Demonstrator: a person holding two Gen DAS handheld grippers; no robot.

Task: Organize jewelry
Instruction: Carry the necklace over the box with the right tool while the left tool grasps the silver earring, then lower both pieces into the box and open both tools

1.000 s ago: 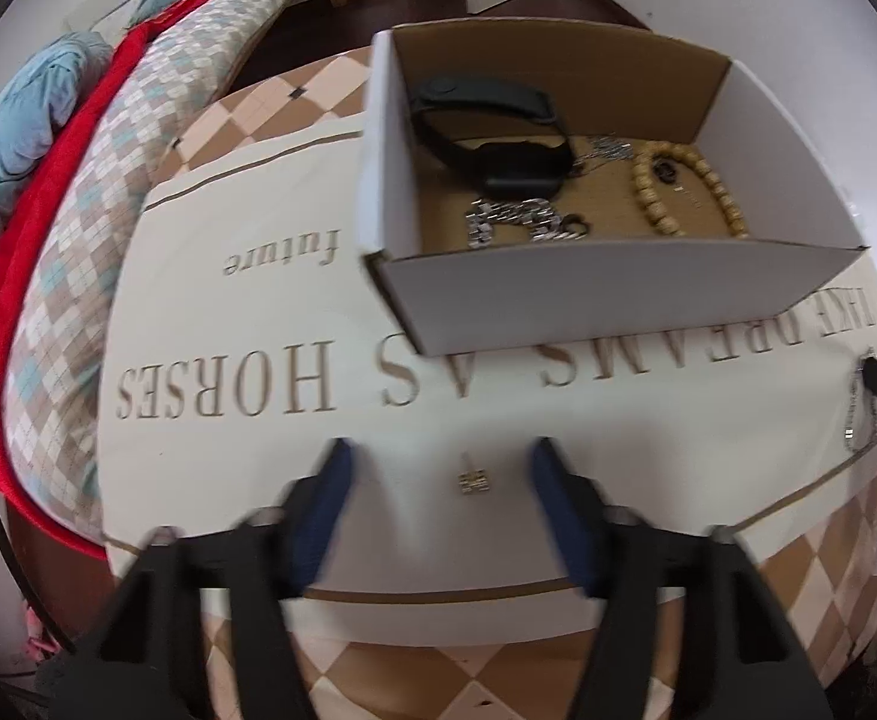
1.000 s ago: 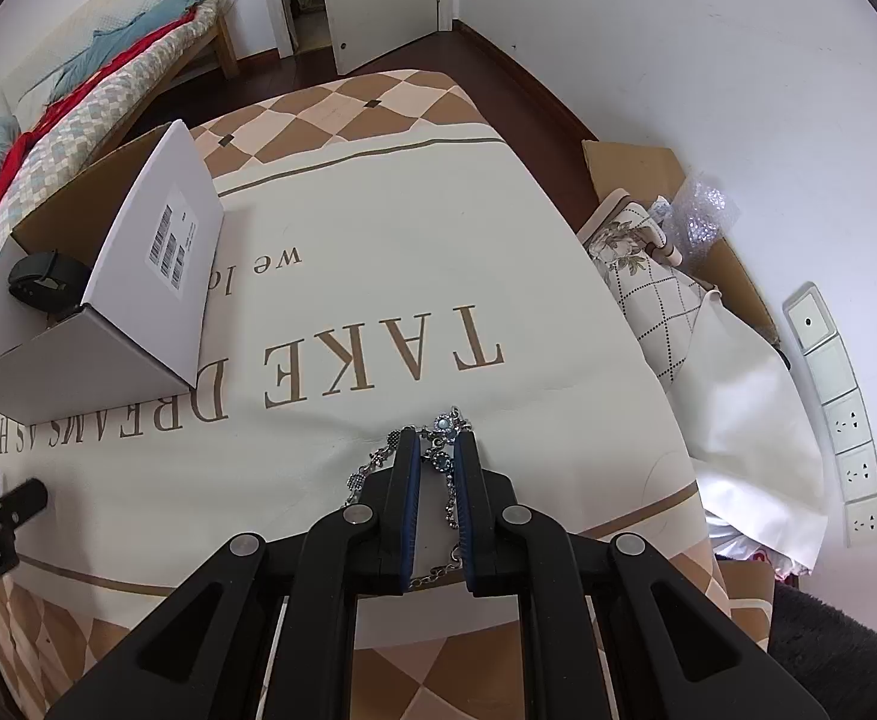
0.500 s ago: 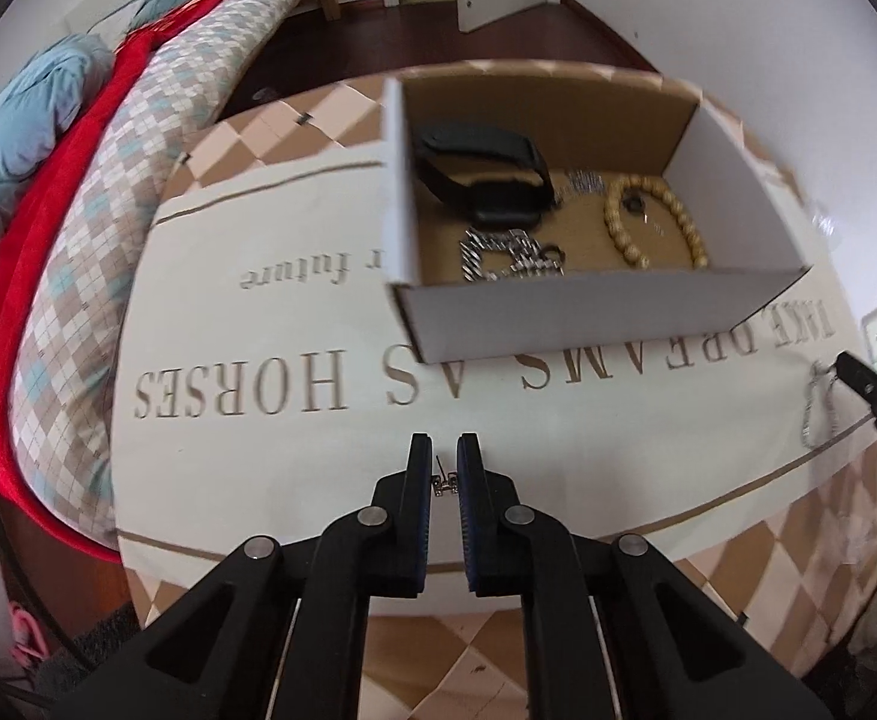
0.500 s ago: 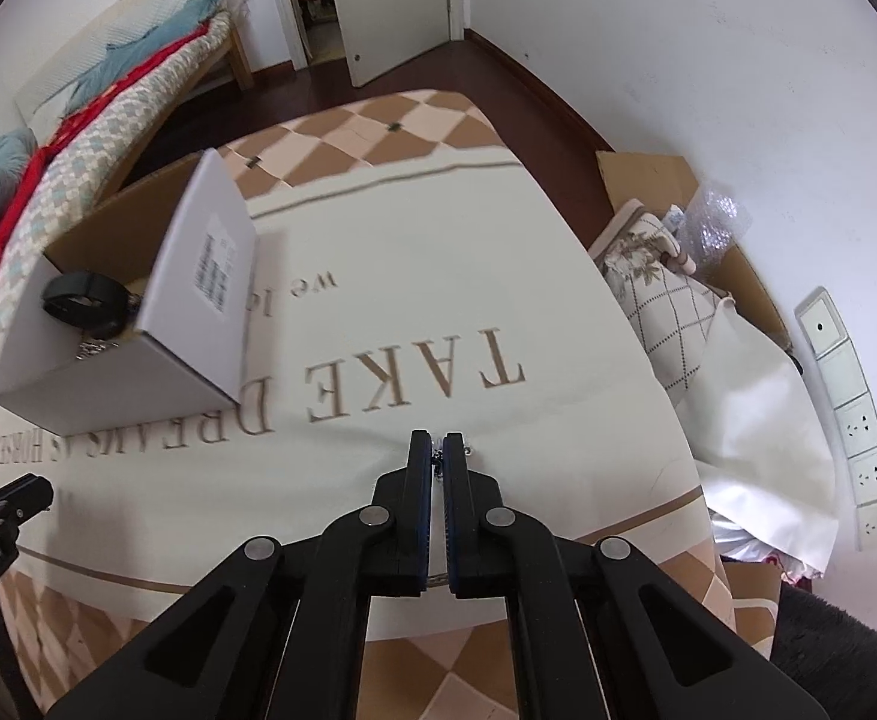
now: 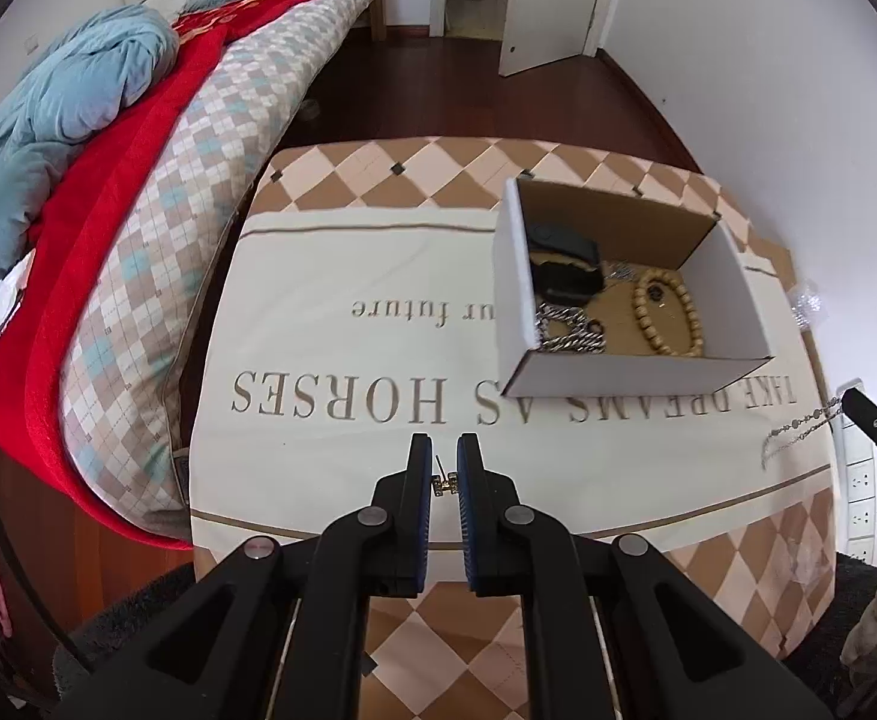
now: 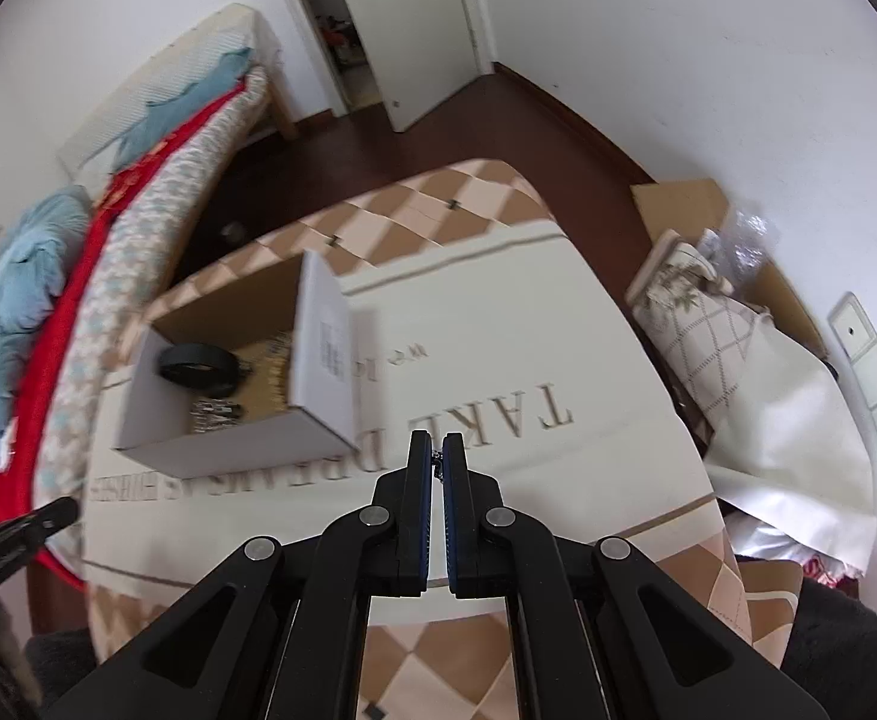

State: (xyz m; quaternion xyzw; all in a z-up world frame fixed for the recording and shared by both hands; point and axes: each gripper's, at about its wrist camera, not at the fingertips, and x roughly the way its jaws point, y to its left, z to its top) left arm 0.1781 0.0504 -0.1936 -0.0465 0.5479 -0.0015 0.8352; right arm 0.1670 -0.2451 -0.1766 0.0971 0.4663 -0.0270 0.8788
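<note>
My left gripper (image 5: 443,468) is shut on a small gold earring (image 5: 443,483) and holds it above the table's near edge. My right gripper (image 6: 437,461) is shut on a silver chain necklace (image 5: 798,429), which hangs from its tip at the right of the left wrist view; only a bit of chain (image 6: 437,457) shows between its fingers. The open white cardboard box (image 5: 630,372) stands on the table and holds a black band (image 5: 564,267), a wooden bead bracelet (image 5: 669,315) and a silver chain bracelet (image 5: 570,330). The box also shows in the right wrist view (image 6: 228,450).
The table has a cream cloth (image 5: 342,360) with printed words and a checked border. A bed with red and blue bedding (image 5: 78,180) runs along the left. Bags and cardboard (image 6: 738,348) lie by the right wall. An open door (image 5: 552,0) is at the back.
My left gripper shut on the earring and lifted it off the cloth. My right gripper lifted the necklace off the table, and both have risen and drawn back.
</note>
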